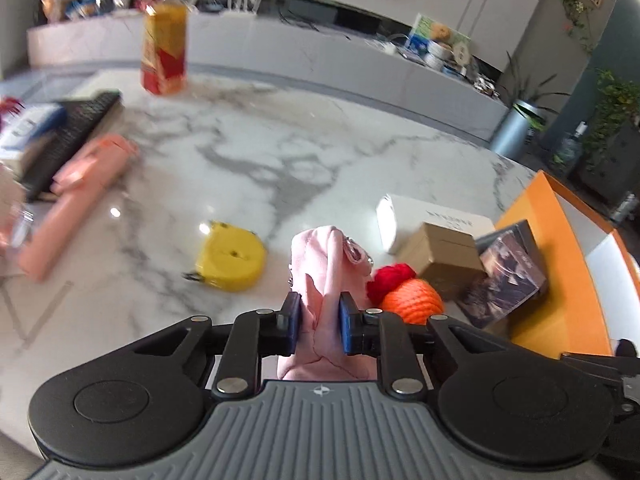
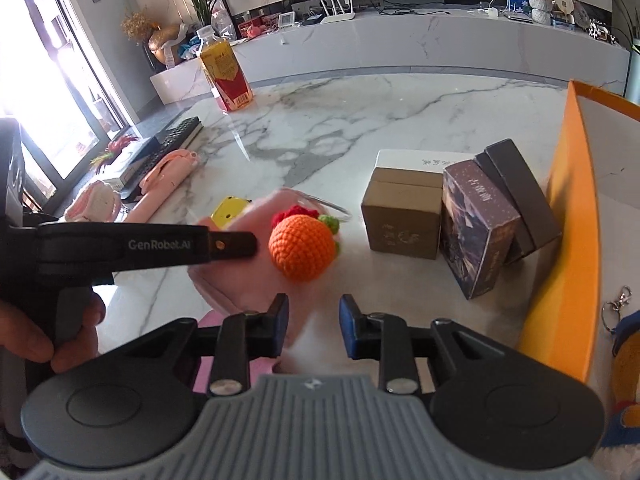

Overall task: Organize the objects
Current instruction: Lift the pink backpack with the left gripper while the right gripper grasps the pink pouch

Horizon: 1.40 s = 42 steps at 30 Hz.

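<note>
My left gripper (image 1: 319, 322) is shut on a pink soft pouch (image 1: 332, 264) and holds it over the marble table (image 1: 248, 148). In the right wrist view the pouch (image 2: 240, 280) is blurred, with the left gripper's black body (image 2: 160, 246) across it. A crocheted orange ball (image 2: 301, 245) with red and green bits lies just beyond my right gripper (image 2: 314, 326), which is open and empty. The ball also shows in the left wrist view (image 1: 412, 300). A yellow tape measure (image 1: 232, 256) lies left of the pouch.
An orange box (image 2: 568, 240) stands at the right with a brown box (image 2: 402, 220), a purple box (image 2: 476, 224) and a dark box (image 2: 520, 196) beside it. A drink bottle (image 2: 226, 76) stands far back. A pink case (image 1: 76, 200), a keyboard (image 2: 176, 136) and a plush keychain (image 2: 628, 360) lie around.
</note>
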Tool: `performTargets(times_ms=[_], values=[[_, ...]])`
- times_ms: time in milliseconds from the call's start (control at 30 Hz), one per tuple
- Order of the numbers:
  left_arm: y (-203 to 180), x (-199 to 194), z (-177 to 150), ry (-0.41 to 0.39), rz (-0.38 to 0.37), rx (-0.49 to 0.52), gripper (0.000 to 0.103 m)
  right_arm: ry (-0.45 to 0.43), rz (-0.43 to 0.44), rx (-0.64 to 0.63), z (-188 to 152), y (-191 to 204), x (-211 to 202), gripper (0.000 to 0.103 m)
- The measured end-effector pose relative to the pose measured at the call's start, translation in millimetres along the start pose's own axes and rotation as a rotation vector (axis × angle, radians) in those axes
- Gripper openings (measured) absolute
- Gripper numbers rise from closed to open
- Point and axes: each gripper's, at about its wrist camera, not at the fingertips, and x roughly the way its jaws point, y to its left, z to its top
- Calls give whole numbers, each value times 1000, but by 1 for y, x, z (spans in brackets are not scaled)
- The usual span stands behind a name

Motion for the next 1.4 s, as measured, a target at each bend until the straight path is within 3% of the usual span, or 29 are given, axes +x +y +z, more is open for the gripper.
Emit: performTargets(times_ms=[133,233,467,667,733,800,1000,1033,1067,1233,1267,1400], values=[[3,-36,-3,-55,65,15,23,69,64,-57,-11,14,3,45],[6,-62,-10,-67,134,57,23,116,102,-100,-20,25,13,59],[20,-80,-32,29,364,163,23,150,93,-206,-24,37,30,73],[7,-62,-50,109,406,262,23,192,110,-171,-26,29,44,74],[-3,-58,-54,108,413,307,23,214,100,-148,-29,26,49,69],[-10,-57,-56,118,366,313,23,205,114,-108,-32,22,48,63],[-13,-60,-60,113,275,255,23,199,94,-7,-33,13,38,46],[-12,-60,-61,112,267,247,23,202,112,24,-34,10,34,36],[-12,-61,-62,111,266,239,23,209,126,56,-34,8,31,33],[-7,-64,-63,106,234,198,23,237,224,123,-42,12,16,32],[-6,-65,-64,104,223,190,23,242,259,144,-43,13,14,23],[-3,-68,-67,97,197,172,23,217,293,166,-43,21,4,18]])
